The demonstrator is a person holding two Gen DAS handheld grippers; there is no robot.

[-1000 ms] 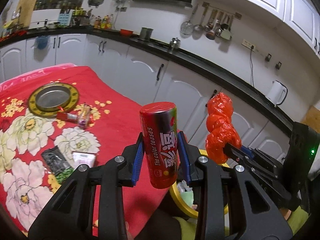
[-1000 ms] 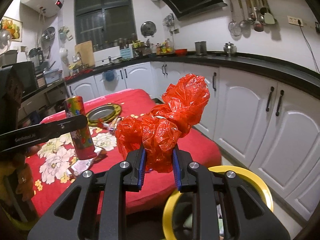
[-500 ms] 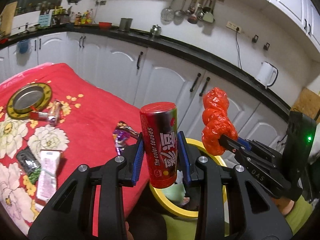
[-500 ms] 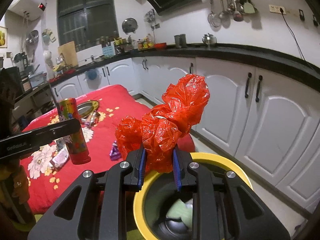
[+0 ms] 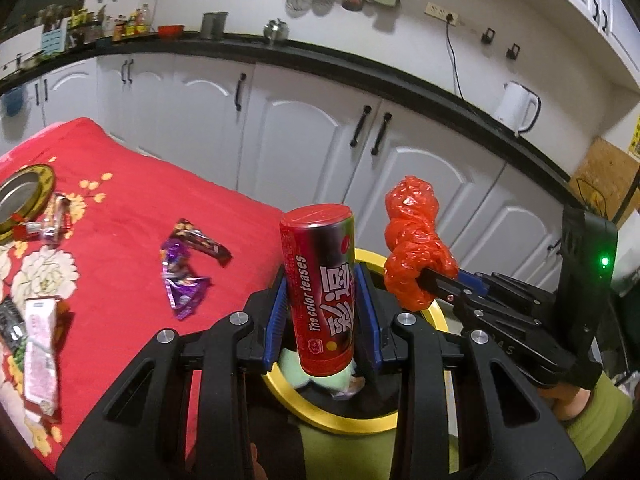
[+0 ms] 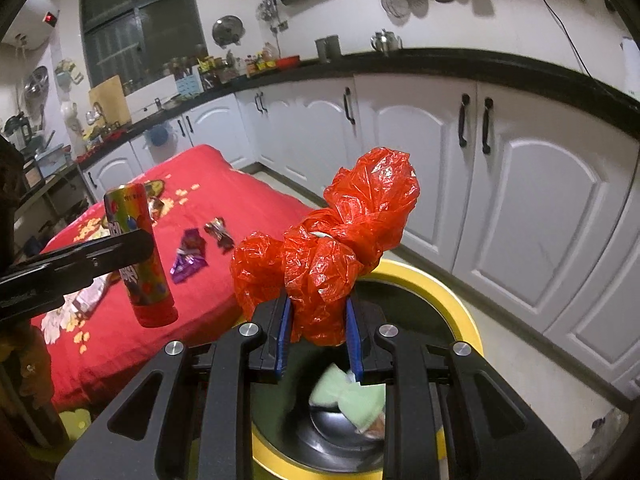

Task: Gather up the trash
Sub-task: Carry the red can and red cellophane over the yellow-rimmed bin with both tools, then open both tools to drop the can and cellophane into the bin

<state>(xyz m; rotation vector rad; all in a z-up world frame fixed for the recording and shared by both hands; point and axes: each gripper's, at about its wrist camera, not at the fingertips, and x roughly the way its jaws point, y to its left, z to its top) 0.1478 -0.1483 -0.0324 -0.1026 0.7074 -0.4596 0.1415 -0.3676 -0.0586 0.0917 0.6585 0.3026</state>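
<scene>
My left gripper (image 5: pixel 323 316) is shut on a red snack can (image 5: pixel 319 288), held upright over the near rim of the yellow-rimmed trash bin (image 5: pixel 438 316). The can also shows in the right wrist view (image 6: pixel 138 256). My right gripper (image 6: pixel 318 328) is shut on a crumpled red plastic bag (image 6: pixel 340 240), held above the bin's (image 6: pixel 452 292) opening. The bag also shows in the left wrist view (image 5: pixel 414 252). Pale green trash (image 6: pixel 352 400) lies inside the bin.
A table with a red flowered cloth (image 5: pixel 120 240) stands left of the bin. On it lie purple wrappers (image 5: pixel 184 276), a pink-white packet (image 5: pixel 38 340) and a gold-rimmed metal plate (image 5: pixel 20 192). White cabinets (image 6: pixel 520 200) under a black counter run behind.
Both grippers have moved from over the table toward the bin and now hang over its opening. Each still holds its item.
</scene>
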